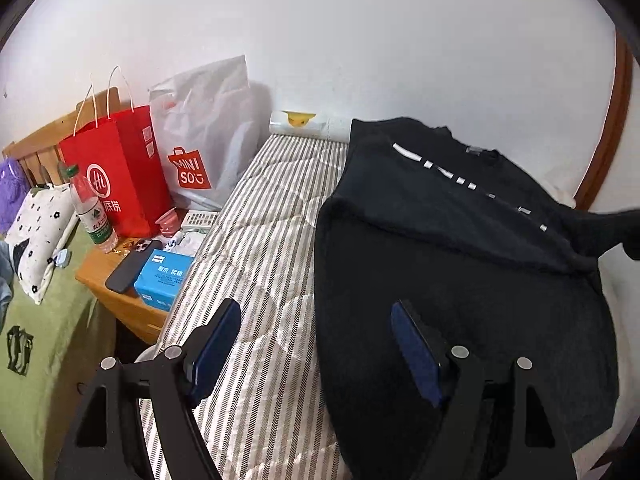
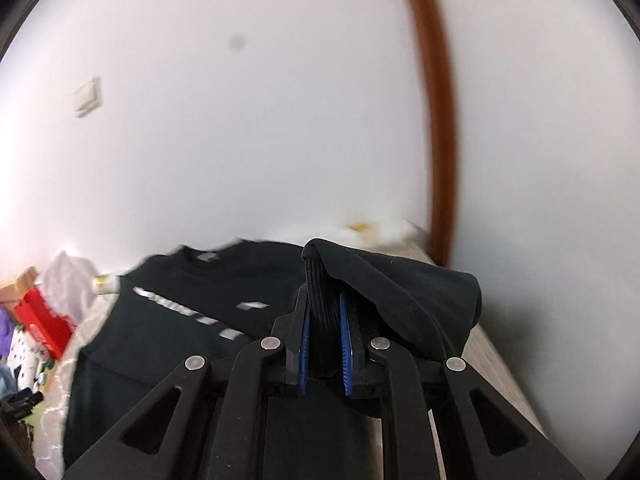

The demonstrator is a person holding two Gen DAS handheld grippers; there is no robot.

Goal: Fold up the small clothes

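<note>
With the black cotton T-shirt with white lettering (image 1: 460, 248) spread on the striped quilted bed (image 1: 260, 260), I should carry its sleeve across smoothly, my right gripper (image 2: 325, 320) pinching the ribbed black cuff (image 2: 318, 292), my left gripper (image 1: 316, 344) spread wide, holding nothing.

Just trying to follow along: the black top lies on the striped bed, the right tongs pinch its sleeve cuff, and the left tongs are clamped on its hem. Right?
Not quite. The left tongs are open and grip nothing, as the left wrist view shows. The rest holds: the black top lies on the striped bed, and the right tongs pinch its sleeve cuff.
</note>
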